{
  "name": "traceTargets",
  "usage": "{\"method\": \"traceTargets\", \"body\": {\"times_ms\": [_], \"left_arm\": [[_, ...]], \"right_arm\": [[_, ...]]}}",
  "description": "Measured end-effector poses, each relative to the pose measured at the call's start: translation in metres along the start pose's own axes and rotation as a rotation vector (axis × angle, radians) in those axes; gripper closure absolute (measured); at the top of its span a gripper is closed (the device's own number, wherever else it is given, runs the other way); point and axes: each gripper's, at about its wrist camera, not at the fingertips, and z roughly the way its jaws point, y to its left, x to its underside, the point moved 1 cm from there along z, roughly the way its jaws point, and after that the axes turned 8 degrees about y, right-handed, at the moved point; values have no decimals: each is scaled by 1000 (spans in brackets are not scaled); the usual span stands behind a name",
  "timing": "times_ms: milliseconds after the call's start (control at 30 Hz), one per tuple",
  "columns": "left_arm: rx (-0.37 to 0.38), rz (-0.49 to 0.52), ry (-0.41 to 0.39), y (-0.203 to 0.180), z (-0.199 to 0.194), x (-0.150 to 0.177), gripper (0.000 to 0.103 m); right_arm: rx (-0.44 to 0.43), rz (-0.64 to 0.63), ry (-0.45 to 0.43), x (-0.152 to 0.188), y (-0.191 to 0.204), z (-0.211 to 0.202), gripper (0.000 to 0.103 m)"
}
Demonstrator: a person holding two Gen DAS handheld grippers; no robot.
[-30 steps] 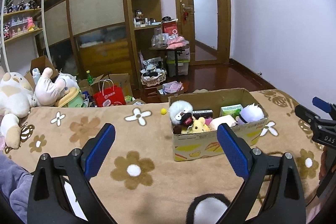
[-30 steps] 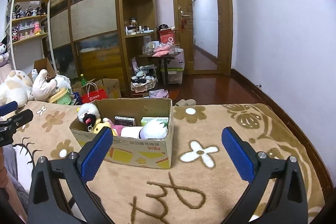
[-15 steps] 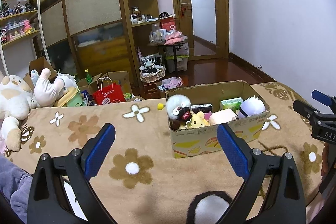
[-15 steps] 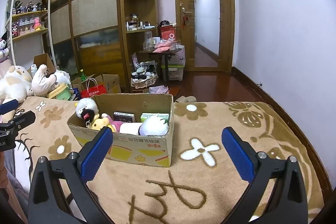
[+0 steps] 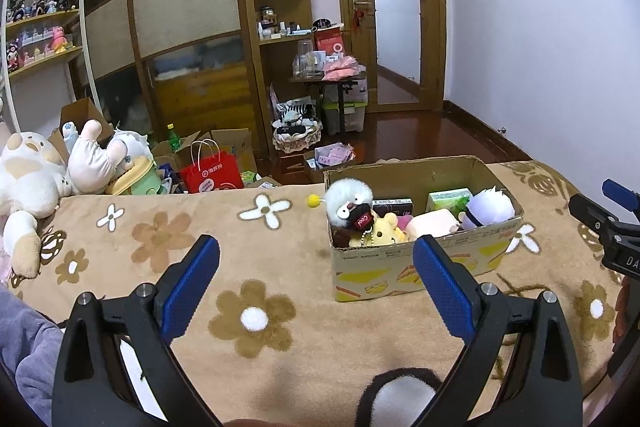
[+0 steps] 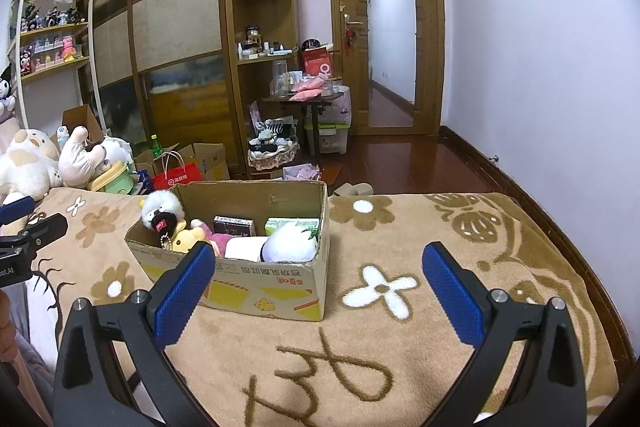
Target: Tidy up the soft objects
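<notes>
Sprawling at far left past the blanket, big plush; hovering above the blanket, left gripper, jaws wide apart, empty; sitting on the blanket between both grippers, box packed with small toys; poised right of it, right gripper, likewise wide and empty.

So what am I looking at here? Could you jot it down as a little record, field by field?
Setting: bedroom, tan flowered blanket underfoot
Container: open cardboard box resting on the blanket
Inside box: white fluffy plush, yellow bear plush, white round plush, green carton, dark small box
Left claw: open, empty, short of the box
Right claw: open, empty, near the box front
Background: large cream plush, red paper bag
</notes>
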Motion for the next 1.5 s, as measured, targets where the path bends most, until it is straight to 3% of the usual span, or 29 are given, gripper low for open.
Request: {"method": "traceTargets", "body": {"times_ms": [1500], "left_arm": [[-17, 17, 7, 1, 0, 7, 6]], "right_arm": [[14, 12, -7, 2, -3, -3, 0]]}}
